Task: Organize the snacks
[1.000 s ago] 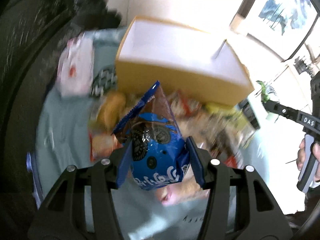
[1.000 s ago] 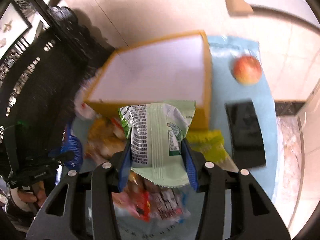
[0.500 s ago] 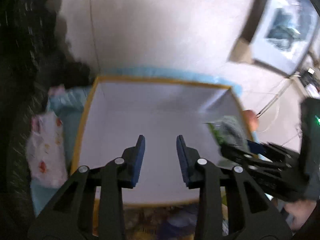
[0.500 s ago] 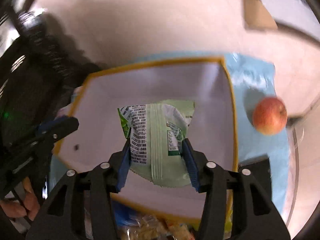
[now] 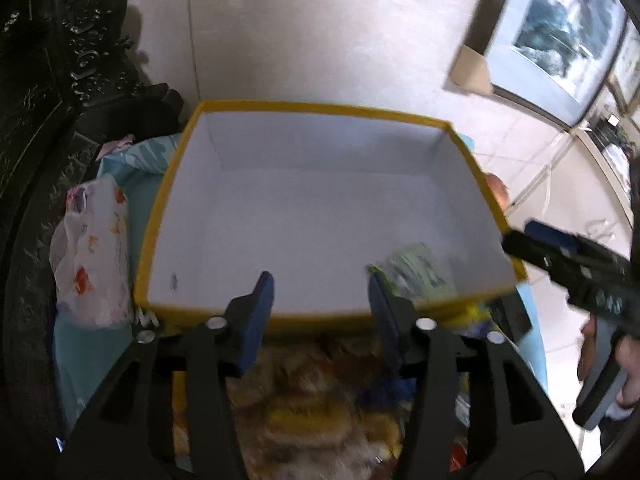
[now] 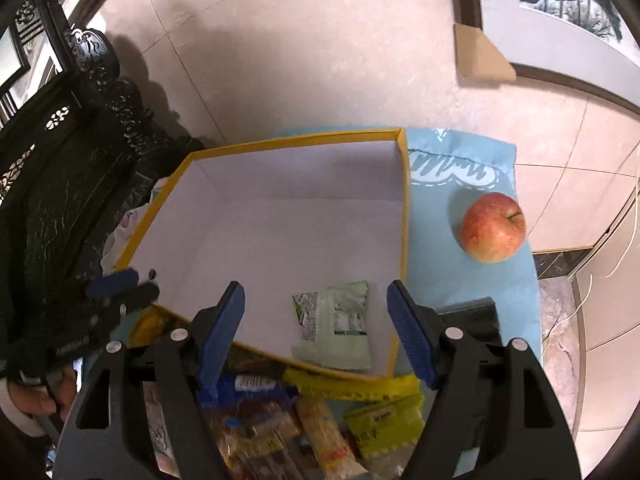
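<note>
A yellow-rimmed box [image 5: 160,216] [image 6: 404,216] with a white inside stands on the blue cloth. A green snack packet [image 6: 334,326] [image 5: 412,276] lies flat in its near right corner. My right gripper [image 6: 316,330] hovers over that packet, jaws opening, pads clear of it. My left gripper [image 5: 322,316] is over the box's near edge, jaws opening with nothing between them. A blue cookie packet [image 6: 240,390] lies in the snack pile [image 5: 304,412] just outside the box's near wall. Each gripper shows in the other's view, the right gripper [image 5: 560,256] and the left gripper [image 6: 116,284].
A red apple [image 6: 492,227] sits on the blue cloth [image 6: 460,168] right of the box, with a flat black object [image 6: 468,316] nearer. Yellow packets [image 6: 384,420] and several others lie in front. A white patterned bag [image 5: 92,248] and dark carved furniture [image 5: 48,120] are on the left.
The left gripper lost the blue cookie packet, swung over the box and now spreads empty. The right gripper carried the green packet over the box and let it go inside.
</note>
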`<state>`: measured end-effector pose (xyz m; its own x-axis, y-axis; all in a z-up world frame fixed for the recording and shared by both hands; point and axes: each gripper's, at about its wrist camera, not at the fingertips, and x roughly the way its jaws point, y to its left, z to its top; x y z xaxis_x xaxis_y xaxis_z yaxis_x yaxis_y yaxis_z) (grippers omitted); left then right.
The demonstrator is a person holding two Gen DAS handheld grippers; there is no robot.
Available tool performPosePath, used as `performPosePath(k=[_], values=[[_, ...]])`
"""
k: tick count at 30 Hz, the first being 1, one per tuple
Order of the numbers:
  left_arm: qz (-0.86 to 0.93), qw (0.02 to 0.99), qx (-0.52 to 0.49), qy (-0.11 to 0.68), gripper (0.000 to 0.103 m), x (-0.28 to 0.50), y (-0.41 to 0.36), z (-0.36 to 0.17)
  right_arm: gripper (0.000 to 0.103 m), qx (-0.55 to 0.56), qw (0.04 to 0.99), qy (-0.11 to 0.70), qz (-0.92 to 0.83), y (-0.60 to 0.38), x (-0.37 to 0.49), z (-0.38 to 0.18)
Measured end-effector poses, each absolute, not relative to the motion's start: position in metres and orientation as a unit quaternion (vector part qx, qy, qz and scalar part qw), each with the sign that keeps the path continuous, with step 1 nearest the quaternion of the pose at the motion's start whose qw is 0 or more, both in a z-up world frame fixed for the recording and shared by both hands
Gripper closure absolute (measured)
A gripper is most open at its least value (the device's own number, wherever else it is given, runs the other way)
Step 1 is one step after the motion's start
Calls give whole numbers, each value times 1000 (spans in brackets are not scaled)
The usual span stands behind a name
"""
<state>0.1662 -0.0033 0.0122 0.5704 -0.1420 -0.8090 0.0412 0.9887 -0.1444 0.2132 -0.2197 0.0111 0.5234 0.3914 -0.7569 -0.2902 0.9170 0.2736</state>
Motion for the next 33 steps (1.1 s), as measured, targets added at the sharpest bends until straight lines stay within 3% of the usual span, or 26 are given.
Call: performPosePath(k=[1,7,10,15,18,20,22,33], values=[[-56,886,-50,458,40,159,-8,13,29,64,871,446,194,-225,210,13],[-75,873,-30,480,40,133,-28,0,29,68,875,442,185,-236,194,19],[-75,872,-24,483,33,125,-33,-2,29,62,874,444,186,-237,184,20],[-74,871,-16,486,30,116,-38,-2,29,62,869,455,185,-241,171,13],[-67,871,-10,486,20,111,-38,-2,29,61,865,463,185,-244,163,8],[-61,870,-9,489,14,106,-35,-4,23,58,861,469,187,-245,156,4],[-54,867,-8,495,13,102,-32,-7,12,49,859,472,193,-245,146,-1],[-54,856,4,515,12,89,-37,-21,8,34,824,518,228,-230,113,-31]])
